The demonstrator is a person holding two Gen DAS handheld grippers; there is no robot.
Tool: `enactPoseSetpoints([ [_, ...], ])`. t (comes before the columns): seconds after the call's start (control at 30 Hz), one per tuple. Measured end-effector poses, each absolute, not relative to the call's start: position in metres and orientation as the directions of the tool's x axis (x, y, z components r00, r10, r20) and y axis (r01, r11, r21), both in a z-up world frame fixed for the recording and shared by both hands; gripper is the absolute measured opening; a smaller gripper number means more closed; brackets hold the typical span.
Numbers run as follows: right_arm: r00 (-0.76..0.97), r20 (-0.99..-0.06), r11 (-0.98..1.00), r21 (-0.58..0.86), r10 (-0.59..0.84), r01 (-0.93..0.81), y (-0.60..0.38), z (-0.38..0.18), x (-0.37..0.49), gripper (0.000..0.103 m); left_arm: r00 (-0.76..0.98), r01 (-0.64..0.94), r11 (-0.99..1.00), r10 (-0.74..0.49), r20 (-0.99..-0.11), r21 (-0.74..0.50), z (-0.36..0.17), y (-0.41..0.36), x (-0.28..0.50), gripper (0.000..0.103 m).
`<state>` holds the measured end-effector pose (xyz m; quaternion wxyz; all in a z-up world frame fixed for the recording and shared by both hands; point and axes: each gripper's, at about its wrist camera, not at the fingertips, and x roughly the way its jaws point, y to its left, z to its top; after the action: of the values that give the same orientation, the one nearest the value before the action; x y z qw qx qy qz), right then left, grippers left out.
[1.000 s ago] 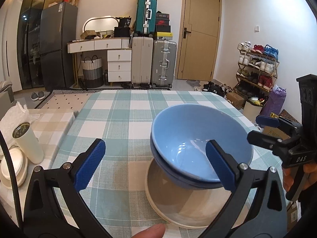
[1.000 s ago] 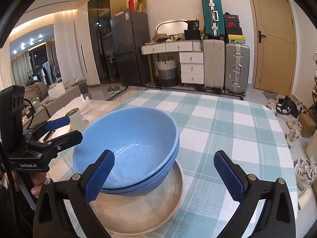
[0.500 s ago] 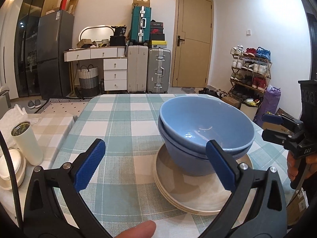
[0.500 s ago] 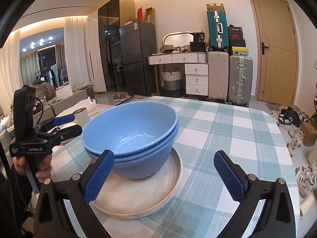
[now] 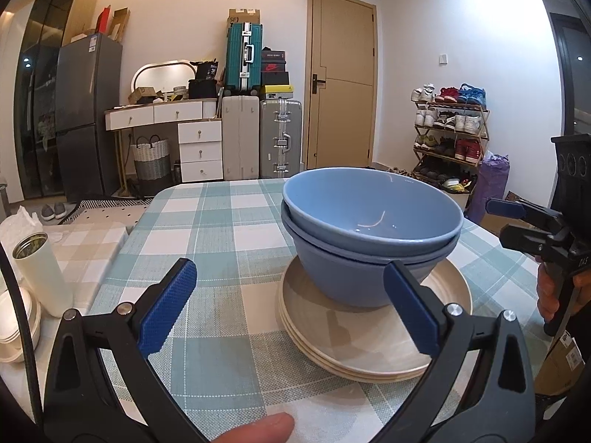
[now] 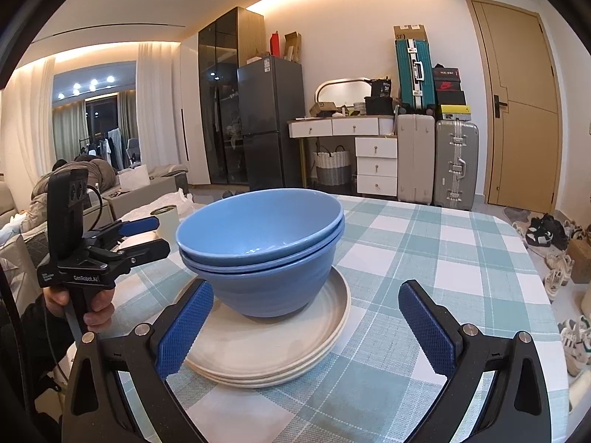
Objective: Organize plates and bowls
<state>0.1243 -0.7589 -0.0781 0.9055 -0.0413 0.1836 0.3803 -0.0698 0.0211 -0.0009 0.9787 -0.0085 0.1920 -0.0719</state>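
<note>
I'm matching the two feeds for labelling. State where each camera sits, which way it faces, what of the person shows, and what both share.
Left wrist: on the left hand-held gripper, low over the table, facing the bowls and the door beyond; a fingertip shows at the bottom, the right hand at right.
Right wrist: on the right hand-held gripper, facing the bowls and fridge; the left hand shows at left.
Shared: two nested bowls on stacked plates, the checked table, suitcases, door.

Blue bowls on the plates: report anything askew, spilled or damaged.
The upper blue bowl sits slightly tilted in the lower blue bowl, off-centre on the beige plates. No spill or damage shows.
</note>
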Motion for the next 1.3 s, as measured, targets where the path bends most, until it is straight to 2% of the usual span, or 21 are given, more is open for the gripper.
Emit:
enactPoseSetpoints([
  [0.53, 0.633, -0.356, 0.692, 0.054, 0.687, -0.720, -0.757, -0.090, 0.118, 0.102, 0.920, 0.186, 0.982, -0.188, -0.344, -0.039, -0.003, 0.017, -0.071, 0.101],
  [1.3, 0.624, -0.366, 0.678, 0.025, 0.690, -0.735, -0.749, -0.090, 0.112, 0.102, 0.915, 0.200, 0.979, -0.202, -0.349, -0.041, -0.007, 0.016, -0.068, 0.101],
])
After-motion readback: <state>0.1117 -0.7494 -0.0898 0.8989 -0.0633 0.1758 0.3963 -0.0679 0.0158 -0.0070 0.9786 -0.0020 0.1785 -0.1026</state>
